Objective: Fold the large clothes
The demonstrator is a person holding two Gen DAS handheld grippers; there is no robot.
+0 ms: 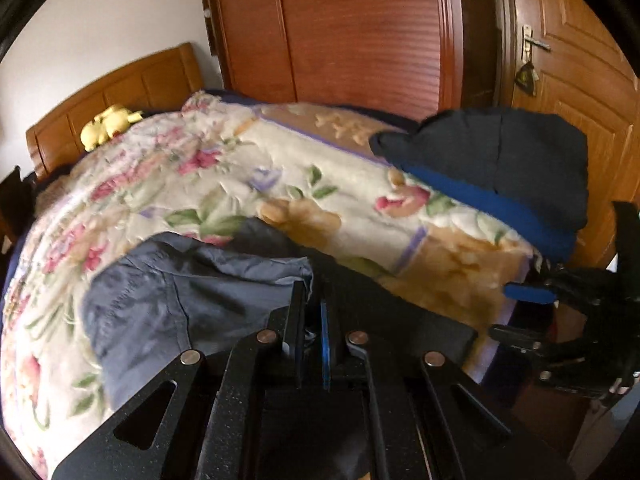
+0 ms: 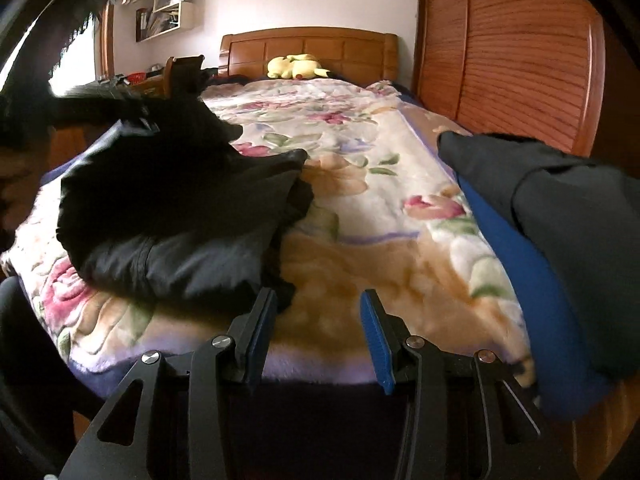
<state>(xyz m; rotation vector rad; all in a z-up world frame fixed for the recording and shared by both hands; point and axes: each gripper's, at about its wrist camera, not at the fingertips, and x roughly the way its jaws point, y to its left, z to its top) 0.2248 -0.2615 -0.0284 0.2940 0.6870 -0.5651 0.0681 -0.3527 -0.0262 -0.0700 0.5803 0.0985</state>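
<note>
I see a bed with a floral blanket (image 2: 340, 152) and a wooden headboard (image 2: 308, 46), a yellow plush toy (image 2: 296, 66) against it. A reddish slatted wardrobe (image 1: 360, 32) stands alongside, a panelled door (image 1: 580, 60) beyond, wall shelves (image 2: 168, 8) near the bright window.

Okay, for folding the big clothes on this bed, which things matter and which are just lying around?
Part of the job:
- dark grey garment, in the shut left gripper
- folded black and blue garment
- right gripper, open and empty
- floral blanket, the work surface

Just lying about:
- yellow plush toy
- wall shelf
- wardrobe
- door
</note>
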